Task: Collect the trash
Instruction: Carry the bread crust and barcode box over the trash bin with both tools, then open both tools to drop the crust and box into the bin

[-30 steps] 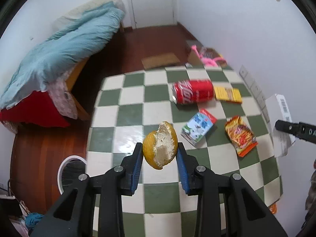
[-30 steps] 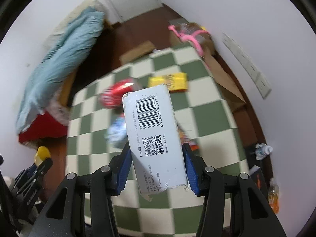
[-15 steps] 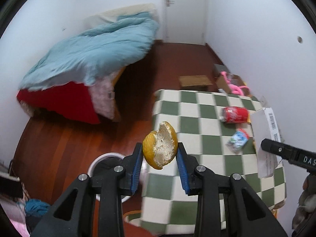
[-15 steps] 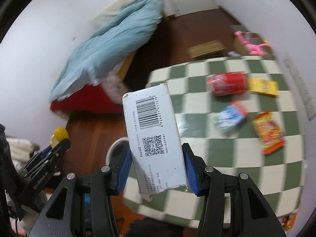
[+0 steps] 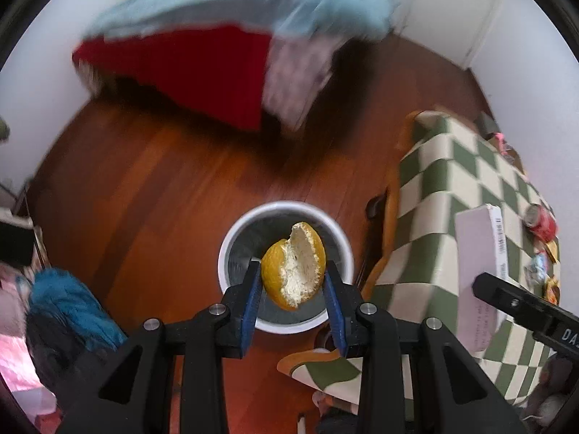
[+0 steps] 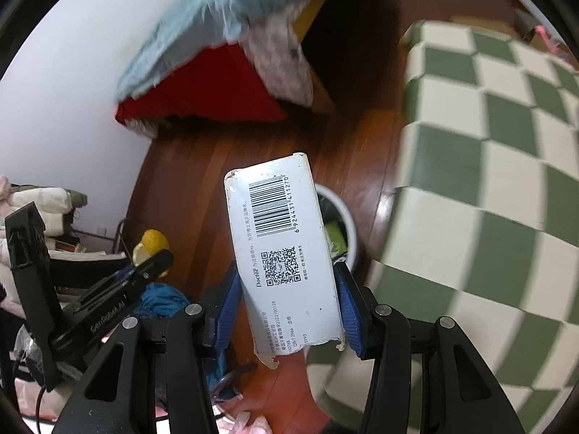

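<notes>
My left gripper (image 5: 293, 282) is shut on a yellow fruit peel (image 5: 295, 269) and holds it right above a white round trash bin (image 5: 286, 264) on the wooden floor. My right gripper (image 6: 286, 285) is shut on a white carton box (image 6: 286, 249) with a barcode and QR code. That box (image 5: 479, 275) and the right gripper's tip show at the right of the left wrist view. Behind the box, part of the bin (image 6: 338, 224) peeks out. The left gripper with the peel (image 6: 152, 246) appears at the left of the right wrist view.
A table under a green and cream checked cloth (image 5: 452, 217) stands right of the bin, with a red can (image 5: 541, 222) and snack wrappers on it. A bed with a light blue blanket (image 5: 253, 3) and red sheet lies behind. Blue cloth (image 5: 68, 311) sits on the floor at left.
Both grippers have swung left and down from over the table to the floor. The peel now hangs over the bin, which looks much nearer. Both grips are unchanged.
</notes>
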### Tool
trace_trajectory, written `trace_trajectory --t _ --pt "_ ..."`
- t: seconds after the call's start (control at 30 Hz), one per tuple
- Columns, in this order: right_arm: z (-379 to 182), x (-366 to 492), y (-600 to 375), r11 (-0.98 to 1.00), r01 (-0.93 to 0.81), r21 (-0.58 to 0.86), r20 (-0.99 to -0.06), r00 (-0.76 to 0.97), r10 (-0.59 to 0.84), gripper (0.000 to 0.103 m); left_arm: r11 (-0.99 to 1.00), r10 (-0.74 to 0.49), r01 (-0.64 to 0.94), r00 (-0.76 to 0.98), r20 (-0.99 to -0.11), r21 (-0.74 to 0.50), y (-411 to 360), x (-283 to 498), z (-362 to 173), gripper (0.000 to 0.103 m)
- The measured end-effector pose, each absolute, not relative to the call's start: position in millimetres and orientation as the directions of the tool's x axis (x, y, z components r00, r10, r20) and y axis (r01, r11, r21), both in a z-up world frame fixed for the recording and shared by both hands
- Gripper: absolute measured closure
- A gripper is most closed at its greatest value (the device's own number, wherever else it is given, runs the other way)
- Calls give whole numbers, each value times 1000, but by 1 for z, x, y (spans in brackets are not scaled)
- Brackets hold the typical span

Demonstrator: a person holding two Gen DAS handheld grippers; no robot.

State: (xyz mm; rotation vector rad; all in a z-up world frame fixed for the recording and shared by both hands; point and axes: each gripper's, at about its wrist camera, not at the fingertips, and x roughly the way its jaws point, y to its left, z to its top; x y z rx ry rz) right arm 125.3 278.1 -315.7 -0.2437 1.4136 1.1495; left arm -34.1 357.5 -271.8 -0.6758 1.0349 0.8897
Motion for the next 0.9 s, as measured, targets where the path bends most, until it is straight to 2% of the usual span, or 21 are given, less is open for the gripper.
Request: trace_trajectory --t 0.23,0.53,0.6,0.63,0.67,0.7,0.83,0.87,0.9 --pt "-402 116 351 511 -729 455 -886 -318 337 51 451 159 -887 194 -968 -103 399 -37 -347 73" --pt "-456 111 391 508 -752 420 -908 -343 242 50 413 106 -908 130 -986 -75 420 -44 -392 67" --pt "-460 111 394 506 -762 404 -915 -334 228 48 408 117 -911 125 -985 -67 421 -44 -390 59" --pt "-460 111 396 504 -766 399 -917 -329 226 47 403 128 -913 123 -984 -62 422 -48 -387 40" --pt "-461 111 399 500 -772 393 -920 -326 220 41 401 143 -915 120 -982 -53 422 -50 -383 16" --pt "-461 111 400 499 -776 387 -922 -320 217 30 399 153 -916 115 -982 -45 423 -50 -382 9" --pt "-450 107 403 482 -803 351 -935 -277 220 16 383 194 -924 92 -977 -11 422 -62 -368 8" --pt "-445 105 402 474 -813 337 -940 -264 216 7 379 209 -925 86 -974 0 422 -66 -364 8" --pt "-440 102 401 466 -823 324 -944 -251 213 2 377 226 -926 79 -971 12 421 -69 -359 8"
